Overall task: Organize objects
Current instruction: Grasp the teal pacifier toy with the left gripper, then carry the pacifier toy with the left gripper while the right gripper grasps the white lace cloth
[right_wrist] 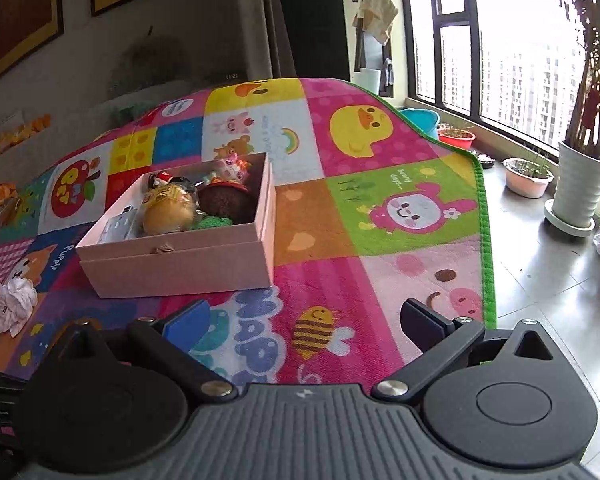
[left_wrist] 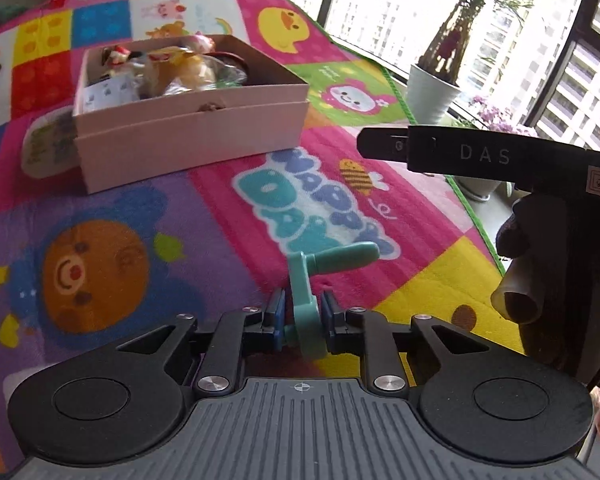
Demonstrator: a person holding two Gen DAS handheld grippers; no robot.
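My left gripper (left_wrist: 303, 312) is shut on a teal plastic crank-shaped toy (left_wrist: 312, 280) and holds it above the colourful play mat (left_wrist: 120, 208). A pink cardboard box (left_wrist: 192, 136) holding several small toys stands on the mat ahead and to the left. In the right wrist view the same box (right_wrist: 180, 268) sits ahead to the left. My right gripper (right_wrist: 304, 328) is open and empty above the mat; one of its black fingers (left_wrist: 452, 152) reaches in from the right in the left wrist view.
A crumpled white paper (right_wrist: 14, 306) lies on the mat left of the box. Potted plants (right_wrist: 580, 188) and small pots (right_wrist: 528, 178) stand on the tiled floor by the window at the right. The mat's green edge (right_wrist: 486, 240) runs along the floor.
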